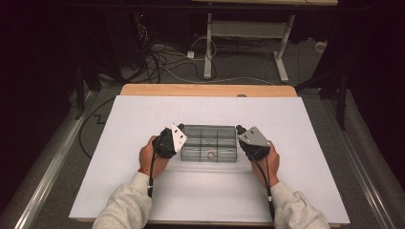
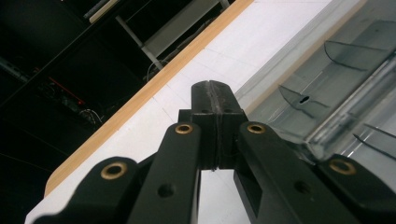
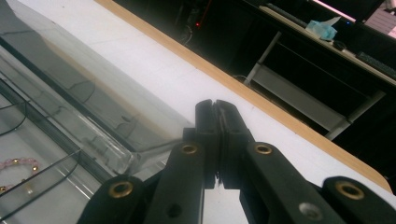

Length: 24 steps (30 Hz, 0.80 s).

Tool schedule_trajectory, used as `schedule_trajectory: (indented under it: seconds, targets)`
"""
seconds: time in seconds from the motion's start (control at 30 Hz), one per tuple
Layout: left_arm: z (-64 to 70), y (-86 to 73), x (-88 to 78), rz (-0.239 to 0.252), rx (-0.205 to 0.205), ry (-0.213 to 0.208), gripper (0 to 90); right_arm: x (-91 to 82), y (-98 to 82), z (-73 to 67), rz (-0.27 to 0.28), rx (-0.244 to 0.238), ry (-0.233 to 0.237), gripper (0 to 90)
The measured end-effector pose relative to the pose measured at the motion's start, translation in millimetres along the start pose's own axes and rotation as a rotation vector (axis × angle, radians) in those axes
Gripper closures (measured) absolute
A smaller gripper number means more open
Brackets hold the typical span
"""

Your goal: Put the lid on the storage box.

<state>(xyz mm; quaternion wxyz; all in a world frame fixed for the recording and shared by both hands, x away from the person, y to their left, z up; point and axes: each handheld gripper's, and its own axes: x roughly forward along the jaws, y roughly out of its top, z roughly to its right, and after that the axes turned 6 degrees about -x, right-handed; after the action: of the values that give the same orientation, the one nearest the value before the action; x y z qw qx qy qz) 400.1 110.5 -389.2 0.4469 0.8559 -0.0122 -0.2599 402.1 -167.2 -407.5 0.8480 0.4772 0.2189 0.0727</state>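
1. Left tool (image 1: pixel 177 135) and right tool (image 1: pixel 242 135) both clenched, nothing between the jaws.
2. Clear compartment box (image 1: pixel 210 143) sits between them on the bench (image 1: pixel 143 114), one tool at each end (likely bracing it).
3. Bracelet (image 3: pixel 16 167) lies inside.

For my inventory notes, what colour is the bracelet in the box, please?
Pale pink bracelet with gold beads; right gripper view.
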Motion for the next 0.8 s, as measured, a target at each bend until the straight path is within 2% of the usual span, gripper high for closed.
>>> schedule_trajectory:
  seconds: [0.53, 0.8]
  targets:
    - [6.0, -5.7, -4.0, -0.010, 0.031, 0.019, 87.1, -4.0, -5.9, -5.2, -0.015, -0.011, -0.004, 88.4]
    - [7.8, -8.9, -5.0, -0.017, 0.039, 0.009, 85.6, -5.3, -7.7, -7.6, -0.026, -0.019, 0.004, 87.8]
